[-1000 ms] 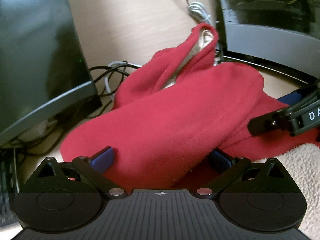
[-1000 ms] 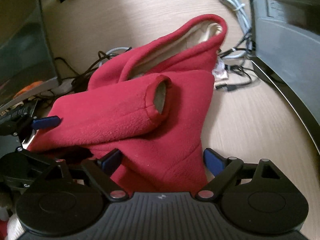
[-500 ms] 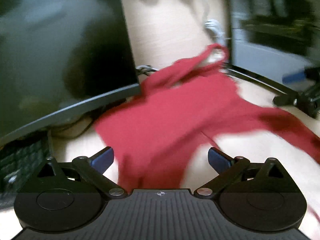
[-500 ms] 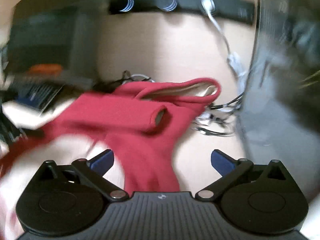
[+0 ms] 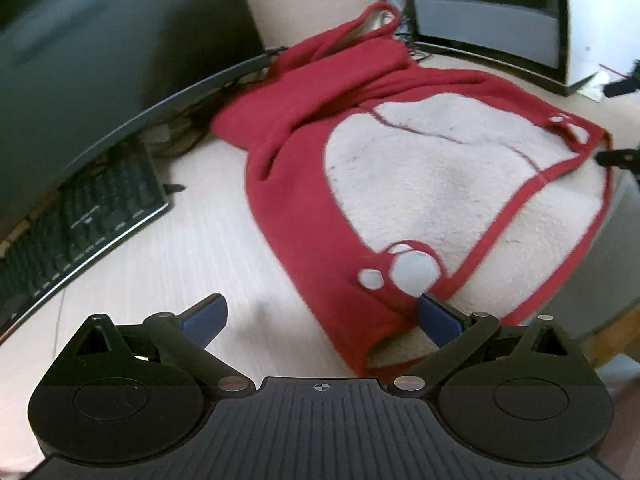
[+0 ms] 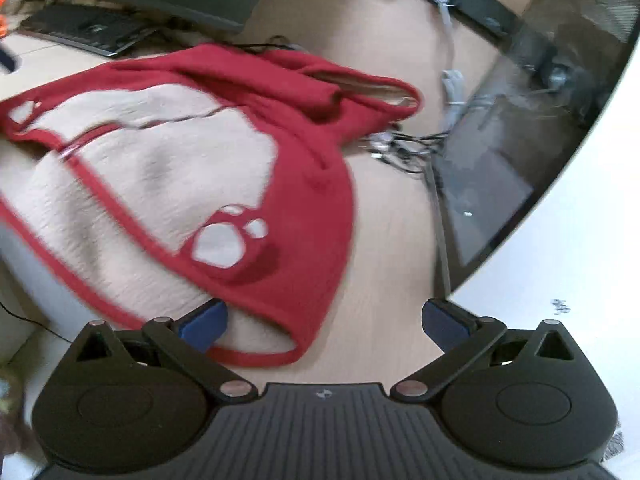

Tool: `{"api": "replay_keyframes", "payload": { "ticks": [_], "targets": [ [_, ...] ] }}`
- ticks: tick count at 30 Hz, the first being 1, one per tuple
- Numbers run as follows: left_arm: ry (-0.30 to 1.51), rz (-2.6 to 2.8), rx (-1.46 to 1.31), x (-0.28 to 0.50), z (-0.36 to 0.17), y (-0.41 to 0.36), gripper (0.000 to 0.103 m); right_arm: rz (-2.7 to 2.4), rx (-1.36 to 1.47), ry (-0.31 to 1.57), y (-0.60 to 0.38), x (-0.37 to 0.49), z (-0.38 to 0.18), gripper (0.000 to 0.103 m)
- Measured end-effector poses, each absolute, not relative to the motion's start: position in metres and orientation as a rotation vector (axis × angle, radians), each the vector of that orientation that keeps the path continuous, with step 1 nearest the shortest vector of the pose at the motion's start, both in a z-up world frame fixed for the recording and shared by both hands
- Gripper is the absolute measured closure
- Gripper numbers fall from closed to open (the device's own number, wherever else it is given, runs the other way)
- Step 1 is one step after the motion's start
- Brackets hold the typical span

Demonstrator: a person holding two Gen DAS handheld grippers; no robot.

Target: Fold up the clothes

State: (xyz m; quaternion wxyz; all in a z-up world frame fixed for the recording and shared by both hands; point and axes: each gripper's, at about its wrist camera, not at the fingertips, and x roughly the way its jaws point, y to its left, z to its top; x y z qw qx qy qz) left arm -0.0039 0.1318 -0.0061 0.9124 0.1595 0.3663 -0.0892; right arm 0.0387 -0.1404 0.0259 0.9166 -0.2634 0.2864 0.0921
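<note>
A red fleece garment (image 5: 304, 208) with a cream fleece panel (image 5: 452, 184) and paw-print patches lies spread on the light wooden desk; its hood points away. It also shows in the right wrist view (image 6: 308, 184), with its cream panel (image 6: 152, 184) hanging over the desk's near edge. My left gripper (image 5: 322, 316) is open above the garment's near corner; its right finger (image 5: 438, 318) is beside the hem. My right gripper (image 6: 324, 320) is open above the other near corner; its left finger (image 6: 204, 320) is over the cream hem. Neither holds cloth.
A black keyboard (image 5: 80, 216) and a dark curved monitor (image 5: 100, 52) stand to the left. Another monitor (image 5: 488, 4) stands at the back right, also seen in the right wrist view (image 6: 500, 152). Cables (image 6: 404, 148) lie by the hood. Bare desk (image 5: 200, 256) lies left of the garment.
Both grippers pulled back toward the near edge and rose. The garment went from a bunched heap to being spread out, its cream panel now showing. Both grippers stay open.
</note>
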Motion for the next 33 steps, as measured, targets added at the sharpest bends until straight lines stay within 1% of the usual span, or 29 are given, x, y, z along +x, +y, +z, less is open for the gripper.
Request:
{"api": "replay_keyframes", "payload": {
  "ticks": [3,8,9,10,12,13,14,15,16,18,20,22,23,26,30,33],
  "targets": [
    [0.745,-0.247,0.307,-0.011,-0.001,0.132,0.0,0.105,-0.518,0.563,-0.146,0.041,0.029,0.0],
    [0.763,-0.111,0.404,0.001,-0.016,0.125,0.0,0.116,-0.55,0.586,-0.145,0.051,0.022,0.0],
    [0.762,-0.093,0.433,0.007,-0.017,0.128,0.0,0.123,-0.576,0.578,-0.143,0.054,0.023,0.004],
    [0.746,-0.073,0.486,0.015,-0.014,0.13,0.0,0.091,-0.633,0.52,-0.14,0.059,0.032,0.012],
    [0.67,0.006,0.616,0.031,0.005,0.135,0.0,0.03,-0.653,0.343,-0.141,0.062,0.073,0.01],
    [0.598,0.049,0.642,0.034,0.028,0.138,0.0,0.002,-0.621,0.248,-0.143,0.055,0.1,0.005],
    [0.518,0.094,0.634,0.032,0.055,0.141,0.0,-0.025,-0.588,0.156,-0.145,0.048,0.125,0.003],
    [0.441,0.129,0.615,0.025,0.078,0.143,0.0,-0.041,-0.575,0.099,-0.147,0.041,0.139,0.0],
    [0.384,0.153,0.597,0.018,0.096,0.146,0.0,-0.036,-0.576,0.087,-0.15,0.035,0.145,0.0],
    [0.43,0.115,0.579,0.006,0.093,0.149,0.0,0.028,-0.598,0.22,-0.154,0.035,0.132,0.0],
    [0.485,0.072,0.564,-0.005,0.087,0.152,0.0,0.11,-0.631,0.39,-0.161,0.035,0.103,0.0],
    [0.63,-0.022,0.584,-0.012,0.057,0.15,0.0,0.184,-0.668,0.529,-0.167,0.032,0.077,0.0],
    [0.683,-0.057,0.613,-0.016,0.044,0.148,0.0,0.217,-0.676,0.563,-0.168,0.03,0.072,0.0],
    [0.74,-0.113,0.661,-0.025,0.03,0.138,0.0,0.257,-0.721,0.589,-0.168,0.025,0.073,0.0],
    [0.754,-0.129,0.657,-0.033,0.046,0.143,0.0,0.321,-0.721,0.642,-0.178,0.015,0.091,0.0],
    [0.79,-0.158,0.619,-0.056,0.064,0.155,0.0,0.417,-0.633,0.723,-0.187,-0.018,0.125,0.0]
  ]
}}
